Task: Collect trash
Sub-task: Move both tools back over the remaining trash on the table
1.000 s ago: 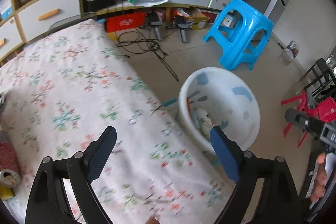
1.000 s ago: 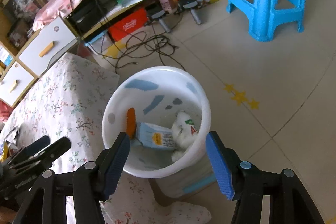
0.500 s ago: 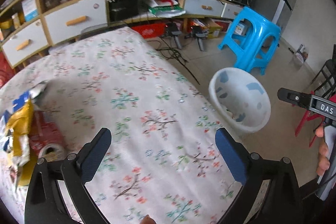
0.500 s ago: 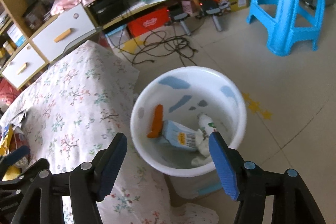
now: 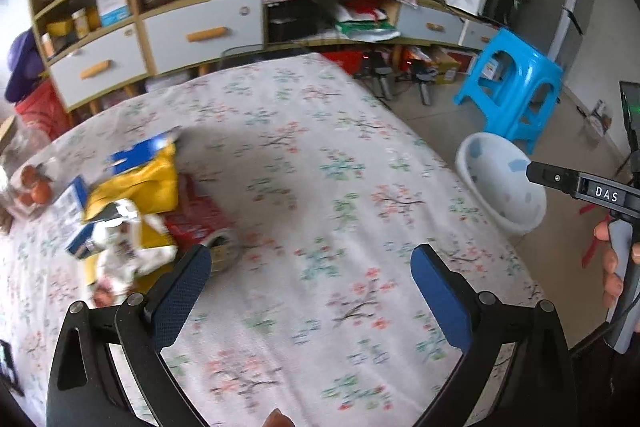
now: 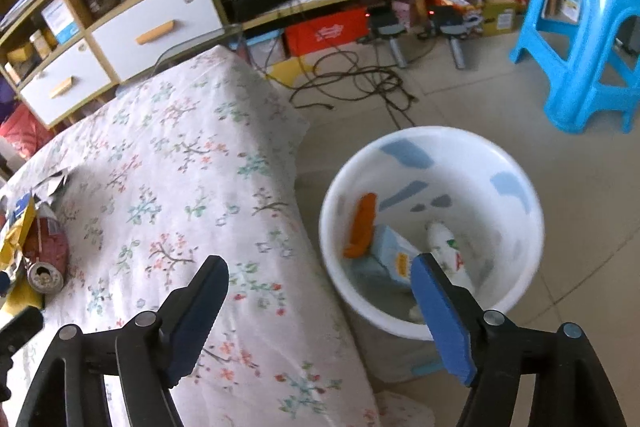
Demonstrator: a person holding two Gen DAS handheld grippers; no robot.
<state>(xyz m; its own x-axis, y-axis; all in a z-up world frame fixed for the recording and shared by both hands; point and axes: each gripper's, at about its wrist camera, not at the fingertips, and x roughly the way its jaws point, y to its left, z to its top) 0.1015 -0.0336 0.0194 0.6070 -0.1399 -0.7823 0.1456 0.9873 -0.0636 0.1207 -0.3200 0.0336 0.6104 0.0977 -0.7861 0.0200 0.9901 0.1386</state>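
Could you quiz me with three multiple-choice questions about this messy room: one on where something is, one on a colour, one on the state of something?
1. Where does the white bin stand?
A. on the floor beside the table
B. on the table
C. on the stool

2. What colour is the stool?
A. red
B. blue
C. green

3. What is between the fingers of the left gripper?
A. a can
B. a yellow bag
C. nothing

Answers:
1. A, it stands on the tiles by the table's edge.
2. B, bright blue plastic.
3. C, its fingers stand wide with only the tablecloth behind them; the can and yellow bag lie on the table.
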